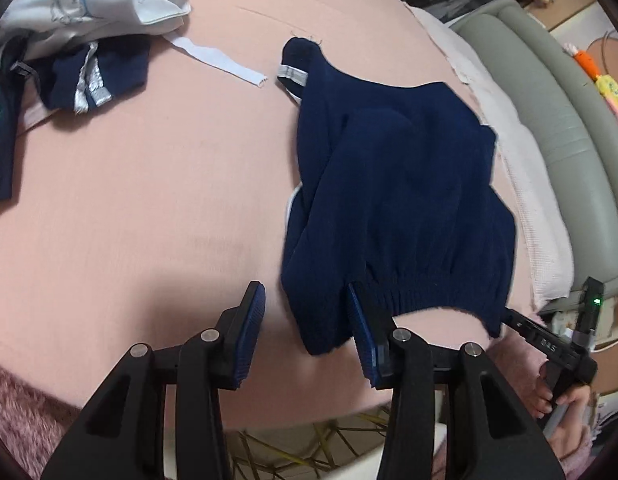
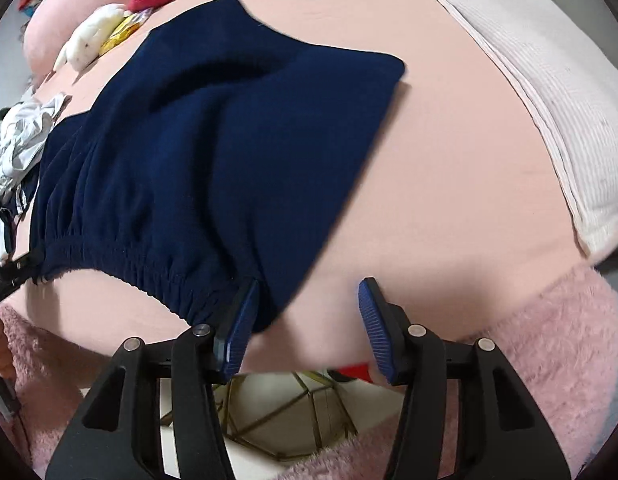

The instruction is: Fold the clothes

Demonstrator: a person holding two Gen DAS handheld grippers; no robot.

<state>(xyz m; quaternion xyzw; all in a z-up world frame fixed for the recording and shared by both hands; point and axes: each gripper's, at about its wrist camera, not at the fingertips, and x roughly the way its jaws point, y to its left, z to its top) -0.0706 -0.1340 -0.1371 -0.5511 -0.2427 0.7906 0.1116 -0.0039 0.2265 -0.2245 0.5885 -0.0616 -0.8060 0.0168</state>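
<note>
Navy garment (image 1: 401,184) lies on pink bed sheet (image 1: 149,200). Left gripper (image 1: 305,320) released, waistband corner between its fingers. Right gripper (image 2: 305,320) likewise released.

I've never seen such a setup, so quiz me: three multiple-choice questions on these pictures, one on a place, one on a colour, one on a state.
1. Where do the navy pants lie?
A. on the pink bed
B. on the floor
C. on a chair

2. What colour are the gripper pads?
A. red
B. blue
C. white

3. How is the left gripper?
A. shut
B. open
C. out of view

Key: 1 A, pink bed lies under them; 2 B, ribbed blue pads; 3 B, fingers stand wide apart at the waistband.
</note>
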